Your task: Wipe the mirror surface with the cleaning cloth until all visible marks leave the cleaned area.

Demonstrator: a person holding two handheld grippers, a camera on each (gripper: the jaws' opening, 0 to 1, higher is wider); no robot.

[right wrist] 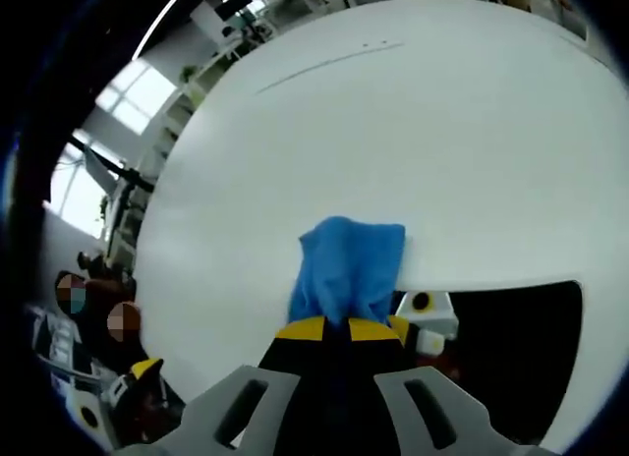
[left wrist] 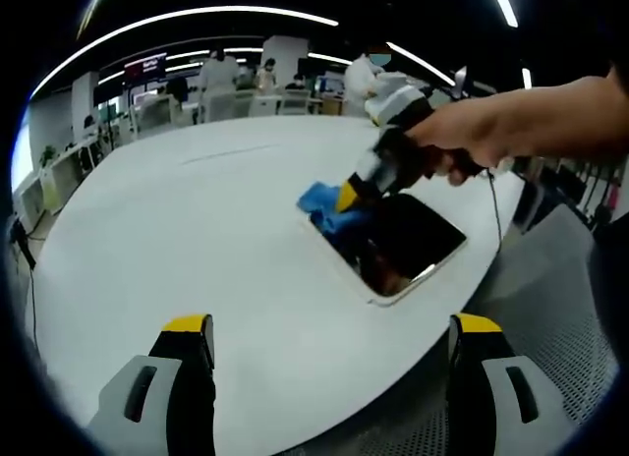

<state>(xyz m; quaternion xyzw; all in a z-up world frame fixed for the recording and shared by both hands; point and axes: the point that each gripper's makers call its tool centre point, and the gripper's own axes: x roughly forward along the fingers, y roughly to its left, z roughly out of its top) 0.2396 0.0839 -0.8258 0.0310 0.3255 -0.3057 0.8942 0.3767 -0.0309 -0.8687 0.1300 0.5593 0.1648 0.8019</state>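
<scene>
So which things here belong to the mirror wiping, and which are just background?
Job:
- mirror
- blue cleaning cloth, clamped in the right gripper

Not in the job:
- left gripper, open above the white table
- office desks and chairs behind

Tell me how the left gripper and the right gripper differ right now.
The left gripper has its jaws spread wide with nothing between them; the right gripper is shut on the blue cloth. The left gripper hangs over bare white table, back from the mirror; the right gripper presses the blue cloth at the mirror's edge. Both have yellow-tipped black jaws on grey bodies.
</scene>
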